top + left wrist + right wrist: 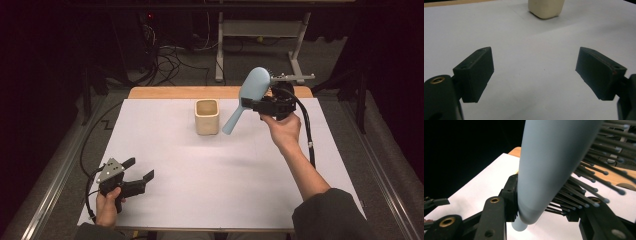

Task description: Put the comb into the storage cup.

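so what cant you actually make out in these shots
- Inside of the cup: high view shows the rim, its bottom is shadowed; left gripper view cuts off its top.
- Hairbrush handle tip: hidden below the right gripper jaws in the right gripper view.
- Bristle tips: blurred, cut by the frame edge there.
- Floor cables: too dark in the high view.

A white-topped bench (200,165) with a wooden strip (200,92) along its far edge stands on grey carpeted floor (65,170). Beyond it, black cables (170,57) tangle on the floor beside the grey legs of another table (260,30). The surroundings are dark; light falls on the bench.
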The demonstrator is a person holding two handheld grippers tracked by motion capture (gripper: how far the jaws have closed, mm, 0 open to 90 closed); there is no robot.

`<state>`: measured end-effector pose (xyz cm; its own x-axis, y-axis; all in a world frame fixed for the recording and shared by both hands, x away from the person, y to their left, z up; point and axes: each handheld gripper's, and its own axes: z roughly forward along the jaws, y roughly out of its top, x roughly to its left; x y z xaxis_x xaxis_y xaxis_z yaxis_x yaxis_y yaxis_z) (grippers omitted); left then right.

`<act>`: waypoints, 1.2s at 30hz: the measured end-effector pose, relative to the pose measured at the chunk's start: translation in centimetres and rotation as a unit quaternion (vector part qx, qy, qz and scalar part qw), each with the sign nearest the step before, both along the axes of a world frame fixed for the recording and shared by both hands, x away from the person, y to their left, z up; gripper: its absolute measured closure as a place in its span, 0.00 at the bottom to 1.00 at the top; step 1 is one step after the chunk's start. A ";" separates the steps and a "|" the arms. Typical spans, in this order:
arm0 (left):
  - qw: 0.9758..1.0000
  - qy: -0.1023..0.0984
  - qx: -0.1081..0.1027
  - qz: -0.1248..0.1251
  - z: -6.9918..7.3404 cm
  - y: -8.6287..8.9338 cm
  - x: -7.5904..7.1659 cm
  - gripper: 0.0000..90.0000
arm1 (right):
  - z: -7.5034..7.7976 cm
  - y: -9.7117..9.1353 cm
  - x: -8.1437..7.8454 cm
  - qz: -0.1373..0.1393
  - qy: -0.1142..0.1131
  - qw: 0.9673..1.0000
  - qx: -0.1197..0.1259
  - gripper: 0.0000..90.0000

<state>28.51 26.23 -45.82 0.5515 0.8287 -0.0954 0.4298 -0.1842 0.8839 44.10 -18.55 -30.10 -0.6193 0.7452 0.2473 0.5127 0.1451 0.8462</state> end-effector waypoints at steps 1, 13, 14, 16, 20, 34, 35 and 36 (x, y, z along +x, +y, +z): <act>1.000 0.000 0.000 0.000 0.0 0.0 0.0 0.18 | 0.1 0.1 0.1 -0.001 0.000 1.000 0.000 0.63; 1.000 0.003 0.000 -0.004 0.0 0.0 0.0 0.18 | 0.7 1.1 1.1 -0.004 -0.003 1.000 -0.002 0.63; 1.000 0.003 0.000 -0.004 0.0 0.0 0.0 0.18 | 0.7 1.3 1.2 -0.005 -0.004 1.000 -0.002 0.63; 1.000 0.004 0.000 -0.003 0.0 0.0 0.0 0.18 | 0.8 1.4 1.4 -0.006 -0.004 1.000 -0.003 0.63; 1.000 0.004 0.000 -0.004 0.0 0.0 0.0 0.18 | 0.8 1.7 1.7 -0.008 -0.002 1.000 -0.003 0.63; 1.000 0.003 0.003 -0.008 0.0 0.0 0.0 0.18 | 1.3 2.2 3.2 -0.022 0.001 1.000 -0.006 0.63; 1.000 0.003 0.004 -0.009 0.0 0.0 0.0 0.18 | 1.3 2.3 3.3 -0.024 0.002 1.000 -0.007 0.63; 1.000 0.003 0.004 -0.009 0.1 0.0 0.0 0.18 | 1.4 2.3 3.5 -0.026 0.002 1.000 -0.006 0.63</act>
<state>28.51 26.19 -45.77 0.5663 0.8190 -0.0929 0.4318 -0.1987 0.8798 47.56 -16.24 -28.67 -0.5783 0.7795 0.2408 0.5240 0.1286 0.8420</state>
